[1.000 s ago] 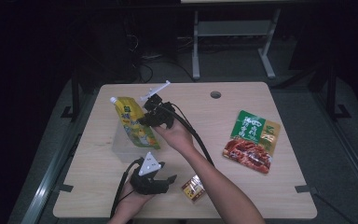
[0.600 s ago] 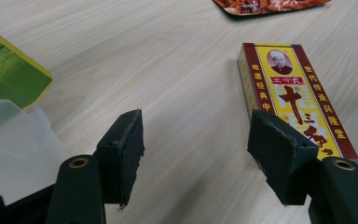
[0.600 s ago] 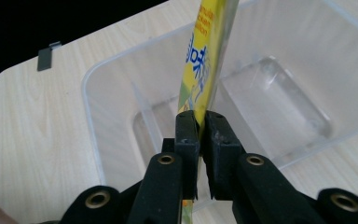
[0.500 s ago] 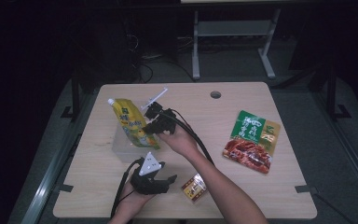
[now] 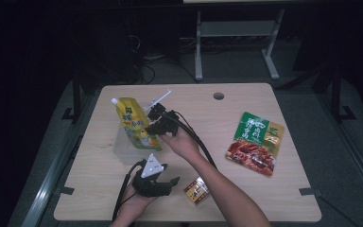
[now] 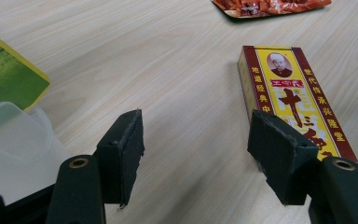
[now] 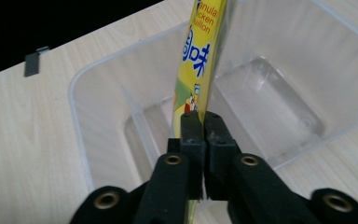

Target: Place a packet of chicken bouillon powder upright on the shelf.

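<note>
A yellow spouted pouch (image 5: 134, 125) stands upright over a clear plastic container (image 5: 122, 152) at the table's left. My right gripper (image 5: 151, 128) has just been closing its jaws on the pouch's edge and is shut on it. In the right gripper view the pads (image 7: 204, 126) pinch the thin edge of the pouch (image 7: 203, 56) above the container (image 7: 279, 93). My left gripper (image 5: 170, 182) rests at the near edge, open with nothing between its jaws. In the left gripper view, the small yellow-and-red box (image 6: 289, 88) lies just beyond the right jaw of the left gripper (image 6: 196, 154).
A red-and-green snack packet (image 5: 255, 142) lies flat at the right of the table. The small box (image 5: 196, 190) sits near the front edge beside my left gripper. A cable hole (image 5: 218, 96) is at the back. The container's corner (image 6: 9, 140) is close to my left jaw.
My right gripper has shifted slightly toward the near side with the pouch edge in it. The left gripper has stayed put.
</note>
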`<state>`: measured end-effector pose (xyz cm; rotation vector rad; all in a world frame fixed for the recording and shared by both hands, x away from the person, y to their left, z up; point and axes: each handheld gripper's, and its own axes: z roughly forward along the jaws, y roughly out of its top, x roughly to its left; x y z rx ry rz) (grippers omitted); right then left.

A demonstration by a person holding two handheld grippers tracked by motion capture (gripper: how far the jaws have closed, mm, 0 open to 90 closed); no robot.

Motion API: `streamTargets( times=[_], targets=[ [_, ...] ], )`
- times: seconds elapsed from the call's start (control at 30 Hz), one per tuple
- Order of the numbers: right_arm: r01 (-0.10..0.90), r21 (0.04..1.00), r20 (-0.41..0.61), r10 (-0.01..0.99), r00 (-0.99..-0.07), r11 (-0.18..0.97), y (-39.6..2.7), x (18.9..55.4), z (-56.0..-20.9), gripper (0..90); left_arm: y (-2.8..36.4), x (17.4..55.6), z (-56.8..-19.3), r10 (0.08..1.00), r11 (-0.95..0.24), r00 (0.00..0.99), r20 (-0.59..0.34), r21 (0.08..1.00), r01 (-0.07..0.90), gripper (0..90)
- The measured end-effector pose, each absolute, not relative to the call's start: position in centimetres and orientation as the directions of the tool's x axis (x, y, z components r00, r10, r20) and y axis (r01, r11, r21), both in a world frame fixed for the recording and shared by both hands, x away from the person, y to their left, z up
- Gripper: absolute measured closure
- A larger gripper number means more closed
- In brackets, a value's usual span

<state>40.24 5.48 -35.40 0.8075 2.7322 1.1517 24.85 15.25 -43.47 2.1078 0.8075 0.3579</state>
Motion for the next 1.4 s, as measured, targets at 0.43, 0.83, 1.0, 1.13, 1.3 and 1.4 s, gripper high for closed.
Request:
streamTargets(
  times=[0.43, 0.83, 1.0, 1.13, 1.3, 1.4],
  targets=[
    [0.456, 0.637, 0.155, 0.476, -0.866, 0.622, 5.0, 40.0, -36.1, 86.0, 15.2, 24.9, -43.5, 0.661, -0.443, 0.749, -0.031, 0.790, 0.424, 35.5],
    [0.510, 0.625, 0.170, 0.534, -0.828, 0.591, 5.2, 40.1, -36.1, 87.3, 15.4, 25.0, -43.3, 0.669, -0.429, 0.742, -0.037, 0.797, 0.426, 35.5],
    [0.533, 0.662, 0.225, 0.539, -0.812, 0.527, 5.0, 39.9, -35.5, 87.6, 15.5, 24.9, -43.2, 0.673, -0.423, 0.738, -0.038, 0.799, 0.427, 35.5],
    [0.536, 0.664, 0.220, 0.549, -0.806, 0.521, 5.2, 39.7, -35.8, 87.6, 15.6, 25.0, -43.2, 0.674, -0.424, 0.738, -0.035, 0.799, 0.426, 35.5],
    [0.512, 0.661, 0.171, 0.555, -0.814, 0.549, 5.4, 39.3, -36.0, 87.6, 15.5, 25.0, -43.2, 0.672, -0.426, 0.739, -0.035, 0.798, 0.425, 35.5],
    [0.509, 0.664, 0.165, 0.557, -0.814, 0.548, 5.2, 39.2, -36.5, 87.7, 15.6, 25.0, -43.2, 0.675, -0.423, 0.737, -0.037, 0.799, 0.427, 35.5]
  ],
)
